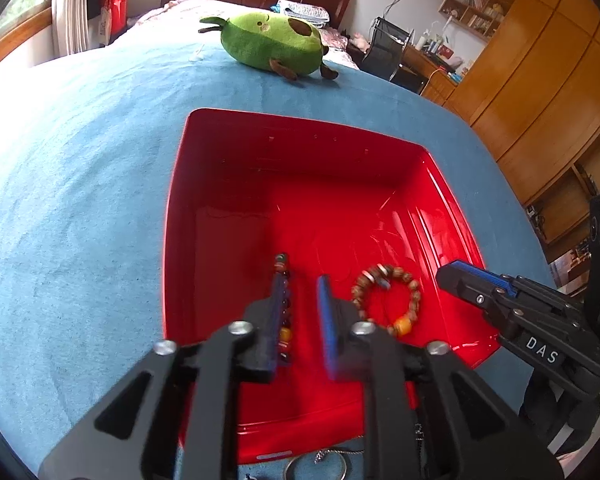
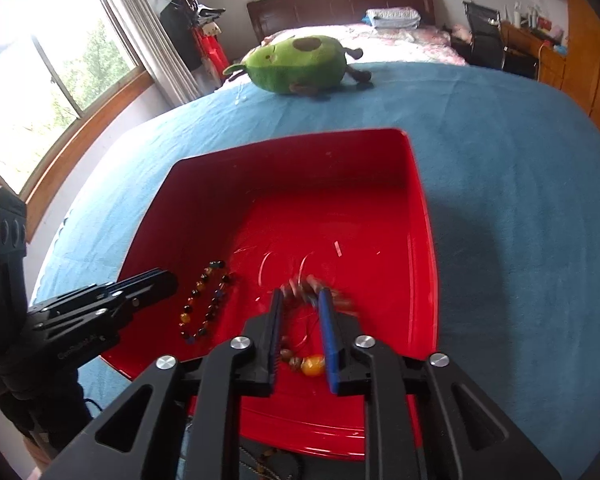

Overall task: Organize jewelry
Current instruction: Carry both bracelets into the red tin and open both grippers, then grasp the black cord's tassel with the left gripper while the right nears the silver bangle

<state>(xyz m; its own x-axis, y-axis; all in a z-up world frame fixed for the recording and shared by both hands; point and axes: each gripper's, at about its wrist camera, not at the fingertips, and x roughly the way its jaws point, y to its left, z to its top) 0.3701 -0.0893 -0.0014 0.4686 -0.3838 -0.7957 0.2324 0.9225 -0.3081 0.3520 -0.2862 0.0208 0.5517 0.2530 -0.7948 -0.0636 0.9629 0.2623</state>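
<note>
A red plastic bin (image 1: 300,152) (image 2: 292,160) stands on the blue bedspread. A brown wooden bead bracelet with an amber bead (image 1: 388,300) (image 2: 312,360) lies on its floor at the right. A dark multicolour bead bracelet (image 1: 284,304) (image 2: 204,304) lies at the left. My left gripper (image 1: 300,284) (image 2: 156,280) is open over the bin, its left finger over the dark bracelet. My right gripper (image 2: 302,300) (image 1: 452,276) is open, and the brown bracelet, blurred, lies between and below its fingers.
A green avocado plush toy (image 1: 272,44) (image 2: 296,64) lies further back on the bed. More chains and a ring (image 1: 320,464) (image 2: 268,460) lie on the bedspread (image 1: 80,200) just in front of the bin. Wooden wardrobes stand at the right, windows at the left.
</note>
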